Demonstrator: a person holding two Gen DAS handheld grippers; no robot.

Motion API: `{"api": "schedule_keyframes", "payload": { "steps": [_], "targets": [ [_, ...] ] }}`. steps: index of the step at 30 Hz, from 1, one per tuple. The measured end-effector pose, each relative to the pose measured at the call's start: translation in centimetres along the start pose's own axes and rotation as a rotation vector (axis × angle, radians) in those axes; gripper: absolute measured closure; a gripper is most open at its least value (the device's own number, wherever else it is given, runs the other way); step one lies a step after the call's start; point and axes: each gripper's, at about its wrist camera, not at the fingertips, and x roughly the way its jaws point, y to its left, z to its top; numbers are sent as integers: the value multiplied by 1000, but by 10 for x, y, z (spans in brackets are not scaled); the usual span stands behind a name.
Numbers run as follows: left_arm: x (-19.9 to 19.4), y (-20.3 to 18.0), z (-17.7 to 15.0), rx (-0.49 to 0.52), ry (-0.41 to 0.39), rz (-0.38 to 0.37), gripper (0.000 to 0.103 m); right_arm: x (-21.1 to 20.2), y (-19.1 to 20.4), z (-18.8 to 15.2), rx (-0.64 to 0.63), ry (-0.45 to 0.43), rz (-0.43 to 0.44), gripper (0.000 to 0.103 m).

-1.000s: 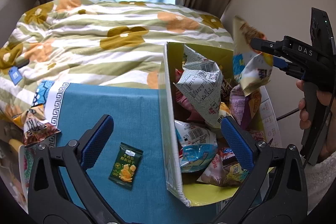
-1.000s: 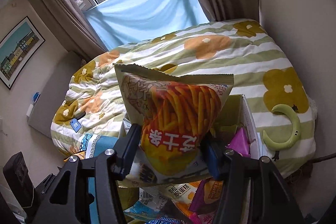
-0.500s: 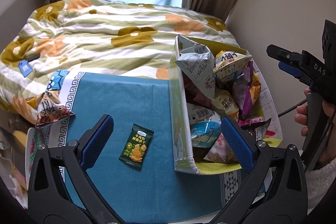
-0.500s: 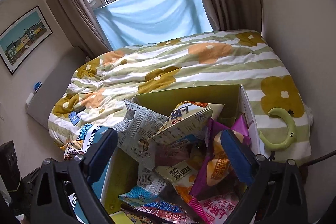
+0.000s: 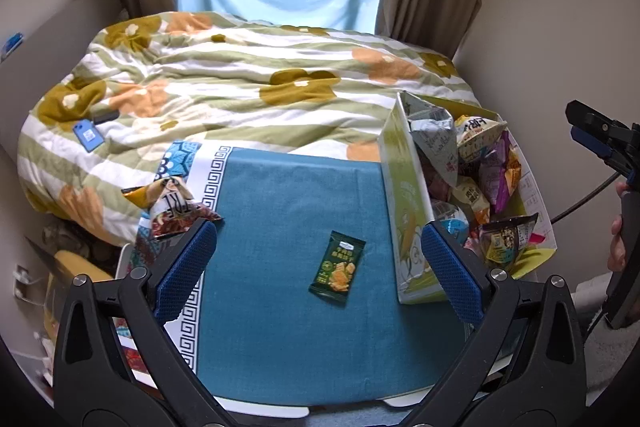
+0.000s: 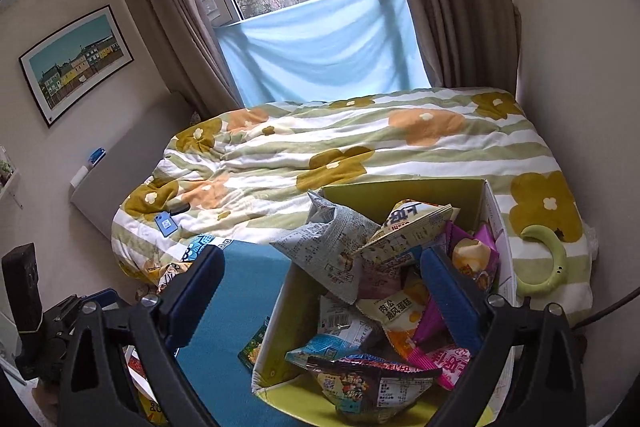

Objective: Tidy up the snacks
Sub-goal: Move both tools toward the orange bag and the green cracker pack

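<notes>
A yellow-green cardboard box (image 5: 404, 195) (image 6: 276, 323) stands on the right of a teal cloth (image 5: 288, 227), packed with several snack bags. On top of the pile lies a fries bag (image 6: 412, 223) (image 5: 476, 131). A small dark green snack packet (image 5: 338, 269) (image 6: 252, 347) lies alone on the cloth. My left gripper (image 5: 316, 263) hangs open above the cloth, the packet between its fingers but well below them. My right gripper (image 6: 320, 287) (image 5: 592, 135) is open and empty over the box.
A brown and gold snack bag (image 5: 174, 205) rests at the cloth's left edge. Behind lies a bed with a flowered quilt (image 5: 240, 87), a blue card (image 5: 86, 135) and a green crescent-shaped object (image 6: 548, 259). A wall (image 5: 560, 27) closes off the right side; a hand (image 5: 618, 251) holds the right gripper's handle.
The right gripper opened and let the fries bag drop onto the pile in the box. Both grippers have pulled back and risen, so the box and cloth look further off.
</notes>
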Motion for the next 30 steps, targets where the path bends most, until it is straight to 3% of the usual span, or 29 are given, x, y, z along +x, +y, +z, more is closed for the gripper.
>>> {"api": "schedule_keyframes", "payload": {
  "steps": [9, 11, 17, 24, 30],
  "targets": [
    [5, 110, 15, -49, 32, 13, 1, 3, 74, -19, 20, -28, -103, 5],
    [12, 134, 18, -69, 58, 51, 1, 11, 92, -25, 25, -27, -129, 5],
    [40, 202, 28, -73, 118, 21, 1, 47, 140, -45, 63, 8, -184, 5],
    [112, 255, 17, -130, 278, -112, 1, 103, 181, -73, 111, 120, -239, 5],
    [171, 256, 15, -104, 374, -217, 2, 147, 194, -107, 172, 206, -318, 5]
  ]
}}
